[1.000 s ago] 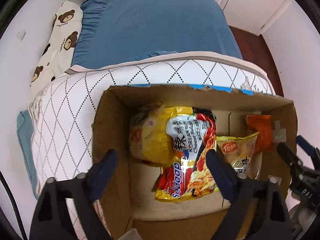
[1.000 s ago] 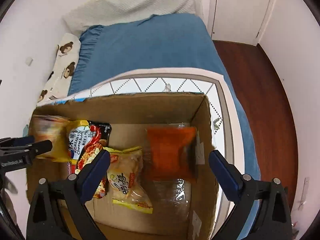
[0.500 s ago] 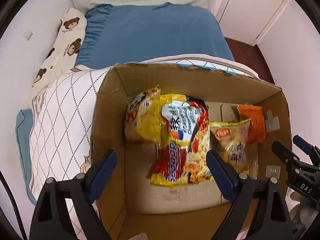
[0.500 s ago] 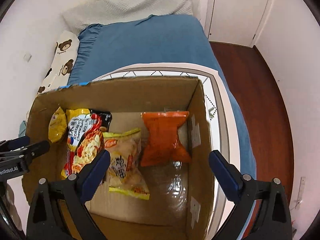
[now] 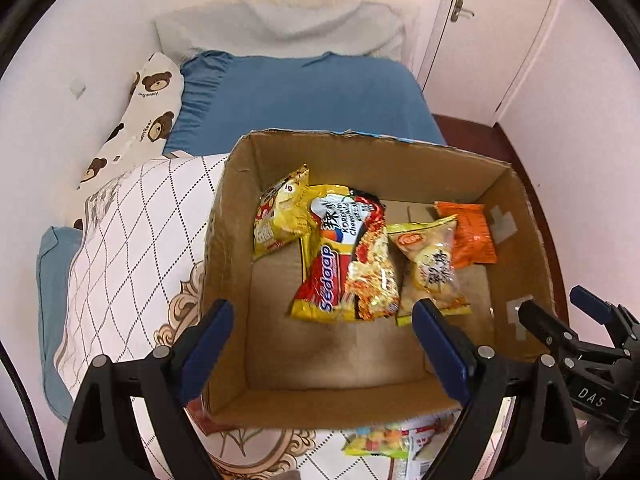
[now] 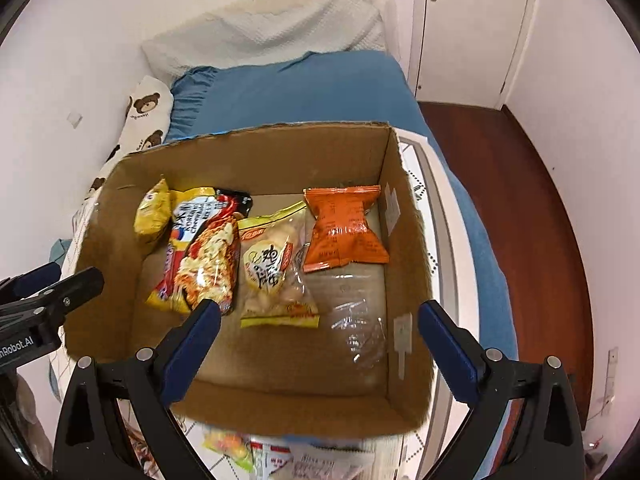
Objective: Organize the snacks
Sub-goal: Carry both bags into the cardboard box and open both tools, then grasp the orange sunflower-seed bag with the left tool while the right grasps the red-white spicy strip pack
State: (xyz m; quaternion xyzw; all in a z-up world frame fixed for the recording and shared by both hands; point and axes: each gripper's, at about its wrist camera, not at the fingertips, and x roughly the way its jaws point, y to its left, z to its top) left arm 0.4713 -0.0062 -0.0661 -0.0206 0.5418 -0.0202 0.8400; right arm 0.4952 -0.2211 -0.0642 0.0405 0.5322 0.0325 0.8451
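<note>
An open cardboard box stands on the bed. Inside lie a small yellow snack bag, a Sedaap noodle pack, a clear bag of pale snacks and an orange packet. My left gripper is open and empty above the box's near left side. My right gripper is open and empty above the near right side. More snack packs lie on the bed in front of the box.
The box rests on a white diamond-pattern quilt over a blue bedsheet. A bear-print pillow lies at the left by the wall. A white door and dark wood floor are at the right.
Both grippers have pulled back and up from the box, so more of its inside and the room shows. The orange packet has settled flat in the box's far right corner.
</note>
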